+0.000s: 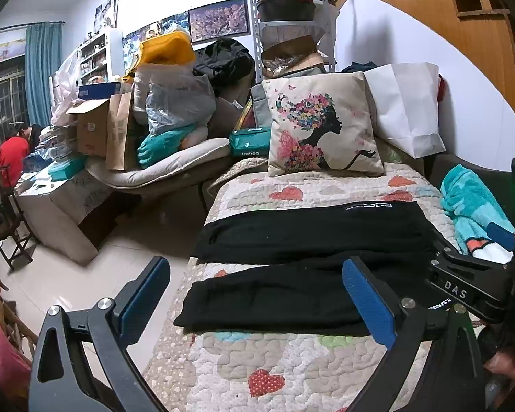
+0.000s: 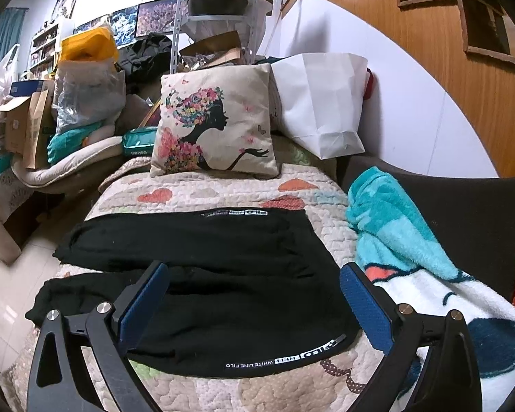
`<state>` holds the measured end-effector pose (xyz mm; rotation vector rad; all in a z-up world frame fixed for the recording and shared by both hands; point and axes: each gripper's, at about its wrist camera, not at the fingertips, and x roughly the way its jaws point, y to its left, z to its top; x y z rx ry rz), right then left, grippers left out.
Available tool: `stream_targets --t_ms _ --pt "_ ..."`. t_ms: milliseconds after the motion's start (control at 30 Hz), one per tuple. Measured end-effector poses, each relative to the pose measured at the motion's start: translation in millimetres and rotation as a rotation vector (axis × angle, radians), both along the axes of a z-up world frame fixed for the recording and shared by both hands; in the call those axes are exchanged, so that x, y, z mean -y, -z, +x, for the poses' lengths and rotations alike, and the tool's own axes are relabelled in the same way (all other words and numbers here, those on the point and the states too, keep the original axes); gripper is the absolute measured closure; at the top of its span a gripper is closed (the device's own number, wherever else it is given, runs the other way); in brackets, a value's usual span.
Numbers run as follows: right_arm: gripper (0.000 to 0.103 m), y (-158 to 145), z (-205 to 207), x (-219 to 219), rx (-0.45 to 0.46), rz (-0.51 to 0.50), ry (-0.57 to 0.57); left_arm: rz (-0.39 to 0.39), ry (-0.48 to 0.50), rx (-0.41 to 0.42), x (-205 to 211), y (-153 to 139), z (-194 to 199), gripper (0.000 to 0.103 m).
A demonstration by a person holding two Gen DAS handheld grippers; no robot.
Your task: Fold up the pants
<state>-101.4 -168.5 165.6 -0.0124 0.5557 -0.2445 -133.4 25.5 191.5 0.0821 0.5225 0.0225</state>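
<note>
The black pants (image 2: 202,274) lie flat on the heart-patterned quilt (image 2: 257,391), both legs spread apart and running toward the left edge of the bed; the printed waistband faces the right wrist camera.

The right gripper (image 2: 254,295) hovers above the waist end; its jaws stand wide apart and hold nothing; the 2 blue pads (image 2: 367,305) are clear of the fabric.

The left gripper (image 1: 254,295) hovers above the nearer leg; its jaws are likewise wide apart and empty.

A printed cushion (image 2: 216,127) stands upright beyond the pants, apart from them; a white paper bag (image 2: 326,106) leans just beside it; a turquoise blanket (image 2: 395,226) lies to the right of the pants, near the waist.
</note>
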Motion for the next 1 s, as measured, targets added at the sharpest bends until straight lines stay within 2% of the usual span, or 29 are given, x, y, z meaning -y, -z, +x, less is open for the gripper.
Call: stream_targets --t_ms 167,333,467,533,633,700,767,867,1000 --pt "0.002 9.4 6.6 1.8 -0.032 -0.002 0.010 -0.036 0.004 -0.040 -10.0 9.8 20.1 0.002" --pt "0.002 19.6 16.0 0.9 -0.070 -0.014 0.011 -0.030 0.014 -0.086 -18.8 20.3 45.4 0.002" --pt "0.002 22.7 29.7 -2.0 -0.113 -0.033 -0.013 -0.042 0.042 -0.120 -30.0 22.7 79.5 0.002" --pt "0.002 16.5 46.8 0.5 -0.159 0.006 -0.064 -0.057 0.058 -0.137 -37.9 21.5 103.1 0.002" --pt "0.002 1.5 92.2 11.3 -0.271 0.105 -0.221 -0.080 0.043 -0.152 -57.3 21.7 146.7 0.002" --pt "0.002 -4.7 115.4 17.3 -0.288 0.109 -0.274 -0.105 0.036 -0.168 -69.1 23.9 169.5 0.002" --pt "0.002 -6.4 137.3 23.2 -0.286 0.071 -0.314 -0.131 0.033 -0.195 -83.2 30.0 197.1 0.002" --pt "0.002 -0.3 162.1 30.6 -0.296 0.024 -0.352 -0.129 0.042 -0.224 -98.5 40.4 228.9 0.003" --pt "0.012 16.7 198.4 44.9 -0.339 0.069 -0.417 -0.121 0.064 -0.261 -112.4 55.8 265.2 0.004"
